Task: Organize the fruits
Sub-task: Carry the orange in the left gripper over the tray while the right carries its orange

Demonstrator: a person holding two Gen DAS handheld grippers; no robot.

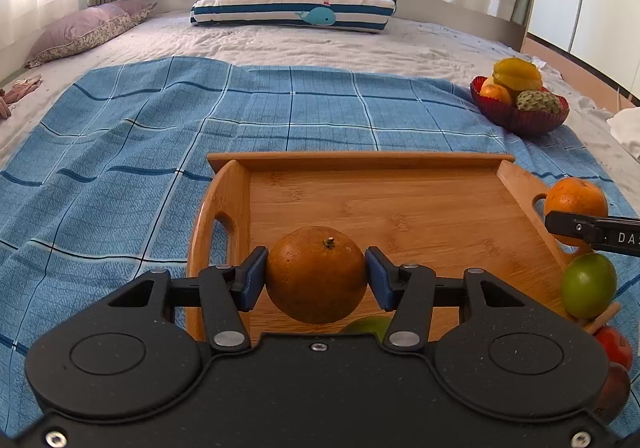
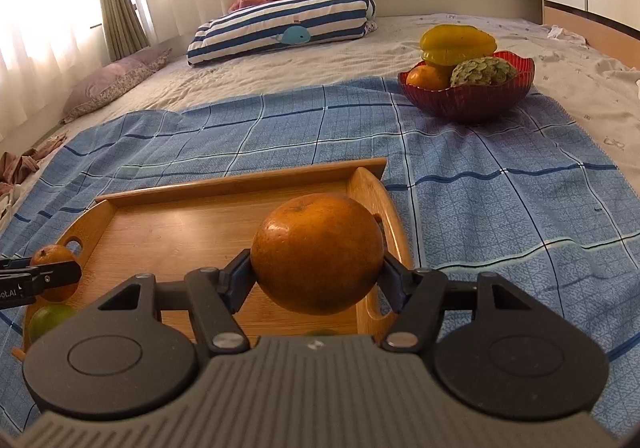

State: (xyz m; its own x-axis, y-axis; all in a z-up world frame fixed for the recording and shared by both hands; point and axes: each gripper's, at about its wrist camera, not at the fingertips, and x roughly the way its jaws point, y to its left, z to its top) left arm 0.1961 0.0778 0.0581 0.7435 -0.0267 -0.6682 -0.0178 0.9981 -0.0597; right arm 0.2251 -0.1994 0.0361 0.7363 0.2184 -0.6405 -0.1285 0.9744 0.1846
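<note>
Oranges: the left gripper (image 1: 316,276) clamps one orange (image 1: 316,275) at its equator, the right gripper (image 2: 318,272) a larger orange (image 2: 318,254), both over the wooden tray (image 1: 400,207). Firm, roundish, slippery-skinned; hold the widest girth. Limes (image 1: 588,285) crowd the tray's near end; at two o'clock, the red bowl (image 2: 468,99) is heaped.

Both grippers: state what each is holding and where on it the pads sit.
The left gripper holds an orange by its two opposite sides, stem up. The right gripper holds a larger orange, likewise pinched on its sides.
</note>
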